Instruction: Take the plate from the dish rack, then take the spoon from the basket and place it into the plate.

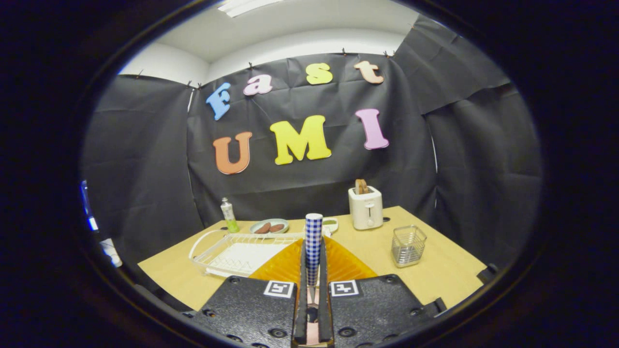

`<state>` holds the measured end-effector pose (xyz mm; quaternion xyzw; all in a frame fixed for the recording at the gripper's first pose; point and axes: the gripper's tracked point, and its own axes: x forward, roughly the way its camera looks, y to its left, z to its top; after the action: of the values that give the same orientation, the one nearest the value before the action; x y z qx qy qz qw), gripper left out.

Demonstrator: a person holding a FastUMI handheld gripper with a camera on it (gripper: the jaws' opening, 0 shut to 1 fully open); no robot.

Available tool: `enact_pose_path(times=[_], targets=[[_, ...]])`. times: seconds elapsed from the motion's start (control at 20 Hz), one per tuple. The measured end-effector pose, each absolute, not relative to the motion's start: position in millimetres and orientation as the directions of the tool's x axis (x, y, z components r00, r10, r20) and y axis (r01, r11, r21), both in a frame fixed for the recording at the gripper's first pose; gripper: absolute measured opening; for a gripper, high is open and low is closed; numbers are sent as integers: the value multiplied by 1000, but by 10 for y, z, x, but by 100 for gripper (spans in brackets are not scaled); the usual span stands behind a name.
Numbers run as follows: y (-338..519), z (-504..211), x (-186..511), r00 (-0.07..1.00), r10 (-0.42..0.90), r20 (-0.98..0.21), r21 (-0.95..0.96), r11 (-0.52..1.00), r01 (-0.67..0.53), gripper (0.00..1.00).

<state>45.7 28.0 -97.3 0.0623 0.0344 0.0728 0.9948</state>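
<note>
Checked-handle spoon (313,241) sits pinched upright between the nearly closed gripper (312,285) fingers, above the orange plate (285,266). Light, stiff, likely slick handle; mid-handle hold looks fine. Wire basket (407,245) stands well apart.

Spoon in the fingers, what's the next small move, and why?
Probably lower it and open the fingers. The gripper is shut on the spoon by its checked handle, the orange plate lies right beneath, and the wire basket stands apart.

Bright ceiling light (246,6) overhead, even lighting, soft shadows, sharp focus, strong fisheye bending toward the edges
</note>
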Motion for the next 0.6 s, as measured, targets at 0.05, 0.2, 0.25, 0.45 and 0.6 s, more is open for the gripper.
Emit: enact_pose_path(times=[0.05,0.2,0.25,0.45,0.6], targets=[[338,-1063,467,987,145,-67,135,982,-135,14],[542,-1362,512,982,148,-113,143,981,-131,14],[610,-1436,509,981,148,-126,137,982,-131,14],[795,-1623,510,979,156,-130,107,984,-143,14],[794,-1741,521,978,143,-150,82,988,-132,15]])
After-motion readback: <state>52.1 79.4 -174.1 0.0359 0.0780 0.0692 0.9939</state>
